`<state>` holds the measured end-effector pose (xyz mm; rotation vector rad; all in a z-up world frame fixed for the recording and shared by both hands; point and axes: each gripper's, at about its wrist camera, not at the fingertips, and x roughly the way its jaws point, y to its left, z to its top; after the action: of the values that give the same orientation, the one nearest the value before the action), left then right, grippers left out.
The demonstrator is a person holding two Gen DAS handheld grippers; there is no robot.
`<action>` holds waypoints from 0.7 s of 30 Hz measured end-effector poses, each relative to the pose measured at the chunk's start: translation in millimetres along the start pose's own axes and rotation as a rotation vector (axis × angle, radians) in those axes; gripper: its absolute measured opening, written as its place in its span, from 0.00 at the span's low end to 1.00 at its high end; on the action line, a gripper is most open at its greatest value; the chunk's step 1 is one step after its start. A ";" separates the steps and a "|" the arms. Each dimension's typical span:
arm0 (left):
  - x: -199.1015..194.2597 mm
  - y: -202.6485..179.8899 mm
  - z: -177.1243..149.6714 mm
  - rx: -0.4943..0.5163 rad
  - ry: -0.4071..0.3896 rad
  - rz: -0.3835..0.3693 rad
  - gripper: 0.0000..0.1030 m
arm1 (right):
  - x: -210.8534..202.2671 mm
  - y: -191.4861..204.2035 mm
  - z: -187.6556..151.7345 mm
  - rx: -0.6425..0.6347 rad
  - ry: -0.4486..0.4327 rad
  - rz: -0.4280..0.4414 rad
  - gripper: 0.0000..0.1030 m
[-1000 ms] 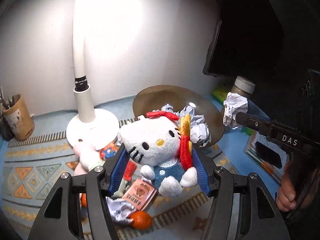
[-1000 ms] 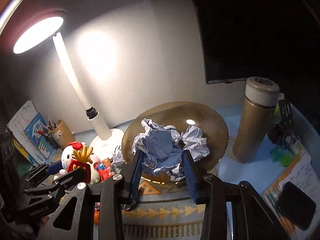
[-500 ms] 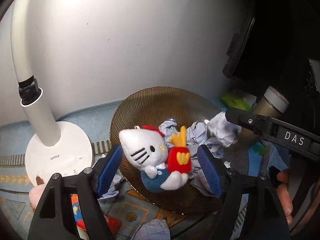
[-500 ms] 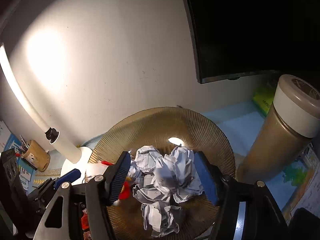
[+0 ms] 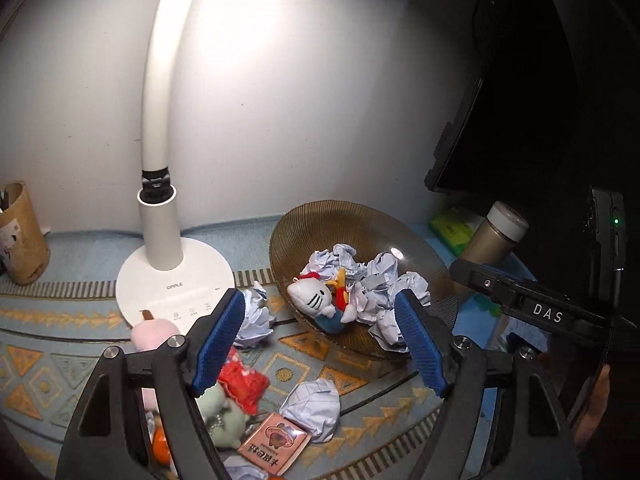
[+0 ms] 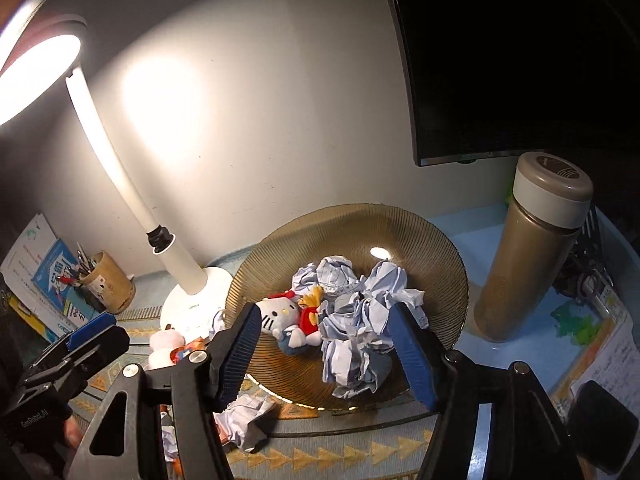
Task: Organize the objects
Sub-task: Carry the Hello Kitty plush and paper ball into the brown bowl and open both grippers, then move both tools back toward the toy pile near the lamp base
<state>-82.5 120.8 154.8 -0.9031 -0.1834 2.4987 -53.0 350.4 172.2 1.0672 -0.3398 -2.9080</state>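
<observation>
The cat plush point(image 5: 316, 300) lies on its side in the brown ribbed bowl point(image 5: 320, 220), at the bowl's lamp-side edge, its white head toward the lamp and its blue body toward the bowl's near rim. A small red and yellow toy point(image 5: 340, 292) rests against it. Crumpled paper balls point(image 5: 384, 292) fill the rest of the bowl, touching the plush on the side away from the lamp.

The left gripper point(image 5: 320, 344) hangs just in front of the bowl, its blue pads point(image 5: 220, 332) spread apart with nothing between them; neither pad touches the plush. The right gripper point(image 6: 328, 352) hangs over the bowl's near rim, its pads point(image 6: 412, 356) also apart and gripping nothing, with the paper heap point(image 6: 360, 328) and plush point(image 6: 284, 320) seen in the gap beyond them.

Just outside the bowl, between it and the white lamp point(image 5: 160, 220), lies another paper ball point(image 5: 256, 316). Nearer than the bowl, on the patterned mat point(image 5: 48, 320), are one more paper ball point(image 5: 316, 404), a pink packet point(image 5: 276, 448), a red wrapper point(image 5: 244, 384), a green plush point(image 5: 220, 416) and a pink plush point(image 5: 154, 334) at the lamp's base. Beyond the lamp from the bowl stands a pen cup point(image 5: 20, 236). On the bowl's other side stands a tan flask point(image 6: 536, 248), under a dark monitor point(image 6: 520, 60).
</observation>
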 end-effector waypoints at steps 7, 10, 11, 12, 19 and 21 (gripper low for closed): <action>-89.4 34.2 -33.1 -0.074 -0.093 0.117 0.90 | -28.8 41.3 -45.2 -0.085 0.019 0.045 0.63; -105.0 61.4 -66.8 -0.141 -0.113 0.194 0.93 | -14.9 47.4 -77.9 -0.097 0.079 0.049 0.63; -105.3 71.9 -79.1 -0.163 -0.108 0.223 0.93 | -7.3 47.1 -89.9 -0.093 0.104 0.059 0.63; -105.5 82.2 -92.3 -0.181 -0.105 0.257 0.93 | 0.3 46.5 -101.2 -0.089 0.127 0.071 0.63; -71.5 143.2 -170.2 -0.292 -0.010 0.375 0.93 | 41.3 46.5 -157.7 -0.135 0.171 0.029 0.63; -67.9 145.9 -175.6 -0.300 0.008 0.376 0.92 | 45.0 46.5 -163.9 -0.144 0.164 0.028 0.63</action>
<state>17.4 -45.7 17.0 -1.1580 -0.4301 2.8632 15.3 268.7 31.9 1.2549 -0.1366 -2.7467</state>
